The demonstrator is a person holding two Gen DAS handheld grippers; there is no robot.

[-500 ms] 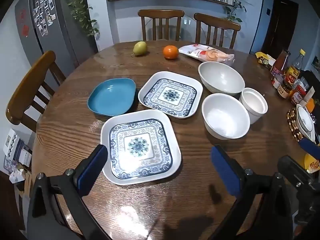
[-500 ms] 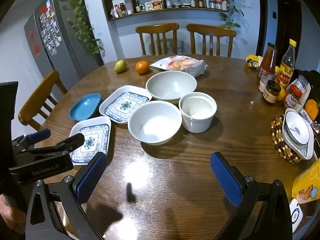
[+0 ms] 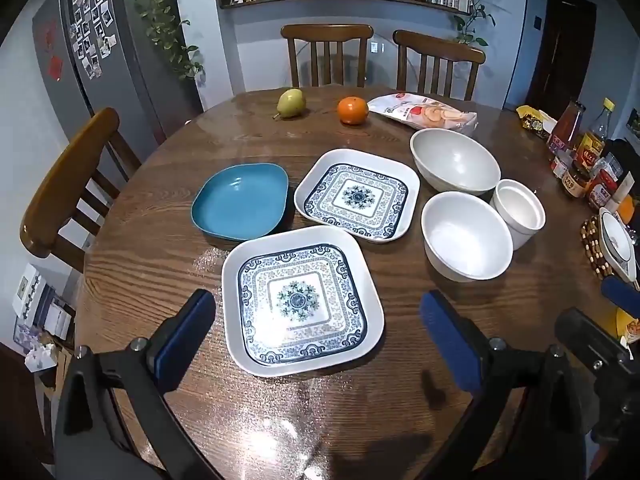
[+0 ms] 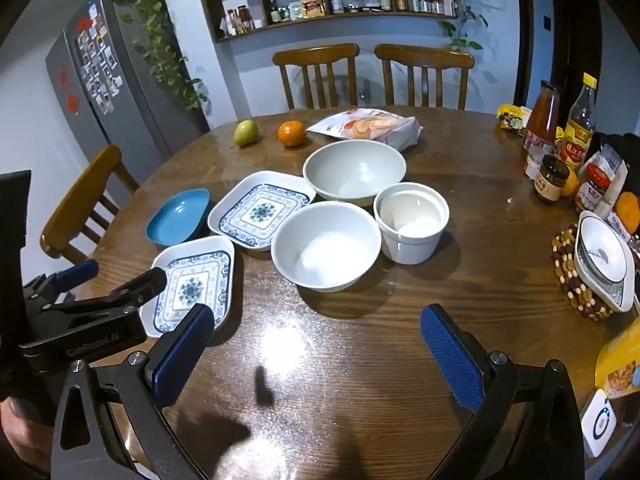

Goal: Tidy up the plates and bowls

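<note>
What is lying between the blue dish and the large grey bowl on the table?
The farther patterned square plate lies between the blue dish and the grey bowl; both wrist views show it.

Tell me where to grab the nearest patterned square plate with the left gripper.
Take the nearest patterned plate by its raised near rim, coming from the near side with the open left gripper. It lies flat, so only the lip offers a pinch.
</note>
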